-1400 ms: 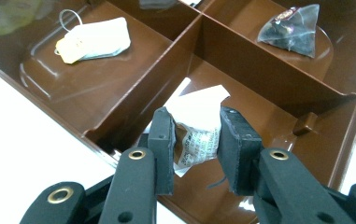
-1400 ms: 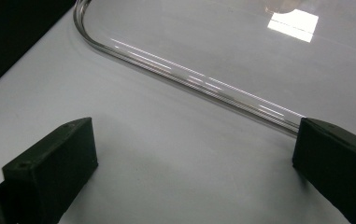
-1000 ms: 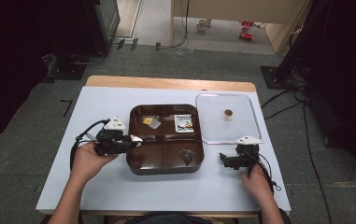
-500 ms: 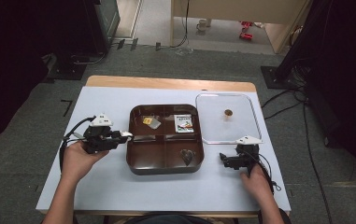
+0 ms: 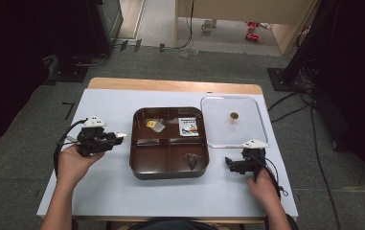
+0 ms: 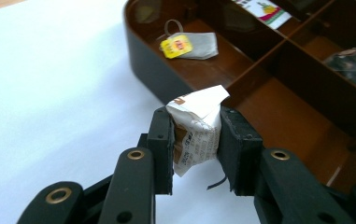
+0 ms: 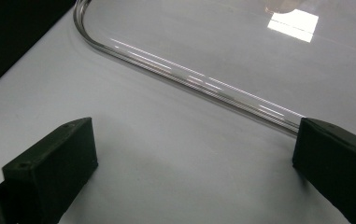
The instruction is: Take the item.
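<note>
The left gripper (image 6: 195,140) is clamped on a small paper packet (image 6: 195,128), held just left of the brown tray (image 5: 137,158) on the bench (image 5: 108,191). A tea bag (image 6: 187,45) already lies in the tray's far-left compartment; the near-left one looks empty, so placement likely remains. The right gripper (image 7: 192,175), jaws apart and empty, sits beside the clear lid (image 5: 252,139).

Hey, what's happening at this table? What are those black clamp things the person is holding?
A person works two hand-held grippers. The left gripper is shut on a small crumpled packet, just left of a brown compartment tray holding a tea bag, a printed packet and a dark wrapped piece. The right gripper rests open on the table by a clear lid.
</note>
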Available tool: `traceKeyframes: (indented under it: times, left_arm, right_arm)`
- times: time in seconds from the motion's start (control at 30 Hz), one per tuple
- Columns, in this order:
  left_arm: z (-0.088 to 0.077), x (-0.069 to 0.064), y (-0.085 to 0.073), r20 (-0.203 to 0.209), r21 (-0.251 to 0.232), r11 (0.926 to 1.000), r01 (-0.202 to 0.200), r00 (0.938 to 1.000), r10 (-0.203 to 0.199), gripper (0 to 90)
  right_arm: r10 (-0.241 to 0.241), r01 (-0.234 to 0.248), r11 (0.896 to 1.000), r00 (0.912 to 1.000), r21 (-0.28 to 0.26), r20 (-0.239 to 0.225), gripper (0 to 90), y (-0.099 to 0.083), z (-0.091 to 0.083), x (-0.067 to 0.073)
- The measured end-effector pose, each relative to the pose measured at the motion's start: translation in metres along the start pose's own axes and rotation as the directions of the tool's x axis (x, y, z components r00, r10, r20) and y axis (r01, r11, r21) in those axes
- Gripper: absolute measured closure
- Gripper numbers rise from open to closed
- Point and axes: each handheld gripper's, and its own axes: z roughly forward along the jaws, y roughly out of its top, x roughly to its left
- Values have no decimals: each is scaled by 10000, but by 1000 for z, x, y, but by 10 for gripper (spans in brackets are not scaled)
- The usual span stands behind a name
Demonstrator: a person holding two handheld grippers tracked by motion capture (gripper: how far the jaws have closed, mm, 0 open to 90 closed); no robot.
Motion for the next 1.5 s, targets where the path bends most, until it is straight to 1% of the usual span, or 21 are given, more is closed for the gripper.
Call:
traceKeyframes:
  times: [0.07,0.23,0.33,0.53,0.7,0.8,0.9,1.1,1.17,1.3,1.37,1.43,1.5]
  left_arm:
    - [1,4,-2,-99,37,9999,128,9999,-127,683]
    - [9,12,-8,-391,310,9990,336,9987,-324,682]
    - [15,17,-10,-497,437,9971,629,9969,-607,680]
    - [27,22,-14,-675,800,9934,827,9947,-774,679]
    - [34,24,-16,-842,1133,9892,927,9930,-834,678]
    - [38,24,-17,-949,1265,9876,926,9922,-809,678]
    - [43,25,-17,-945,1445,9848,962,9921,-830,678]
    - [50,24,-19,-1055,1732,9813,841,9922,-664,677]
    - [52,25,-19,-1058,1768,9803,885,9919,-704,676]
    - [53,25,-20,-1030,1741,9805,909,9919,-737,669]
    - [54,26,-20,-1039,1773,9805,841,9924,-663,658]
    - [56,25,-21,-1086,1930,9780,785,9924,-582,638]
    - [58,24,-21,-1107,2003,9770,728,9925,-512,631]
  right_arm:
    - [2,-2,10000,10000,0,-1,0,0,0,0]
    - [-1,1,10000,10000,0,1,0,0,0,0]
    - [-3,3,10000,10000,1,0,0,0,0,0]
    - [0,0,10000,10000,2,0,0,0,0,0]
    - [2,-2,10000,10000,3,0,0,0,0,0]
    - [-1,1,10000,10000,2,0,0,0,0,0]
    - [3,-3,10000,10000,2,-1,0,0,0,0]
    - [3,-3,10000,10000,6,-1,0,0,0,0]
    - [4,-4,10000,10000,5,-2,0,0,0,0]
    - [7,-7,10000,10000,4,-2,0,0,0,0]
    - [-12,12,10000,10000,9,1,0,0,0,0]
    - [-14,14,10000,10000,7,-1,0,0,0,0]
    - [-11,11,10000,10000,8,1,0,0,0,0]
